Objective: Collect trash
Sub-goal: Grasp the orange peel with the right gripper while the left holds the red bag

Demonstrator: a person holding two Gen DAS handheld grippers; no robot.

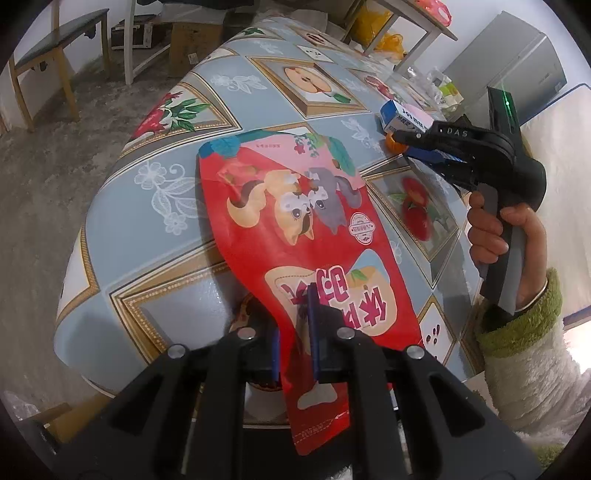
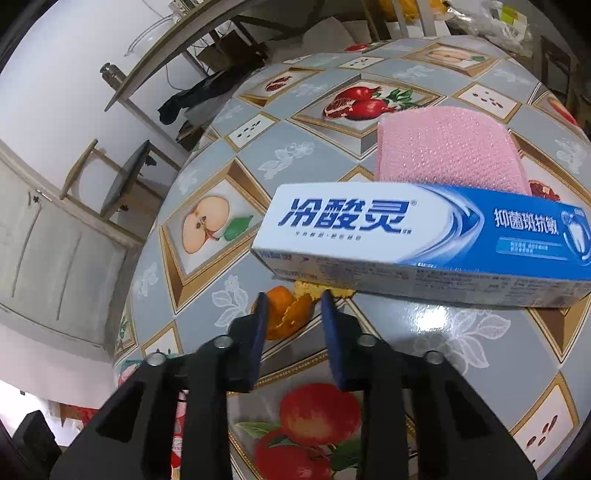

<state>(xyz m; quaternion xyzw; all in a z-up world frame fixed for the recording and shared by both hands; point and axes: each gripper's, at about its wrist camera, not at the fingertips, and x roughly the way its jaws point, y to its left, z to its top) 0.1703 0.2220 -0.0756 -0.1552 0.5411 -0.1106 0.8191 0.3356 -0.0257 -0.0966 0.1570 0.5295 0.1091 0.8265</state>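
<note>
A red snack bag (image 1: 295, 206) with cartoon squirrels lies spread over the patterned table (image 1: 155, 258), and my left gripper (image 1: 295, 343) is shut on its near end. In the right wrist view an orange peel (image 2: 286, 314) sits between the blue pads of my right gripper (image 2: 293, 302), which close in on it from both sides at the table surface. Just beyond the peel lies a blue-and-white toothpaste box (image 2: 424, 229), with a pink bubble-wrap pad (image 2: 447, 147) behind it. The left wrist view shows the right gripper (image 1: 400, 142) tipped down at the orange peel (image 1: 393, 147) beside the toothpaste box (image 1: 402, 118).
A person's hand (image 1: 495, 229) in a green-cuffed white sleeve grips the right handle. Plastic bags and small packs (image 1: 439, 85) crowd the table's far end. A wooden bench (image 1: 55, 33) and a cardboard box (image 1: 192, 40) stand on the floor beyond the table edge.
</note>
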